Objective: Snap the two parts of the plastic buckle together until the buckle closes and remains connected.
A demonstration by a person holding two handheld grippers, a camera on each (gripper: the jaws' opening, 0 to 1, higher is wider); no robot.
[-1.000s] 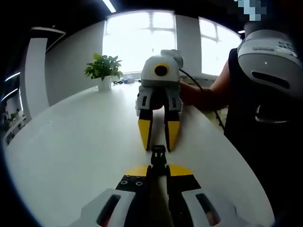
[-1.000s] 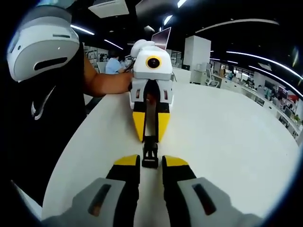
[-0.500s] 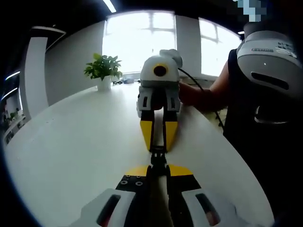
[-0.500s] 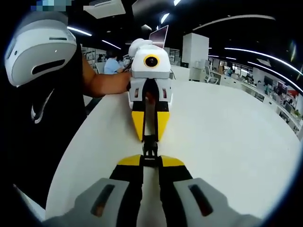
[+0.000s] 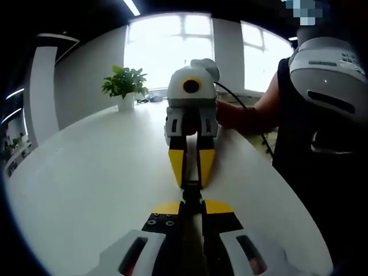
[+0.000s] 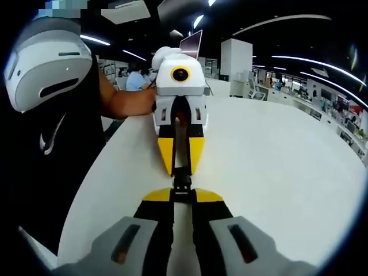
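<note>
Left gripper view: the left claw [image 5: 191, 206] and right claw [image 5: 191, 179] face tip to tip above the white surface [image 5: 86, 190], each clamped on the black buckle [image 5: 191, 192].

White round table [image 5: 86, 172] under both views. Left gripper view: big bright windows [image 5: 172, 49] at back, white wall [image 5: 86, 75] left of them, potted plant [image 5: 123, 86] on the table's far edge, ceiling strip light [image 5: 132, 7]. Right gripper view: dark open office, ceiling light strips [image 6: 310, 60], white pillar [image 6: 238, 60], desks [image 6: 287, 95] far right, laptop lid [image 6: 192, 45] at the table's far end.
</note>
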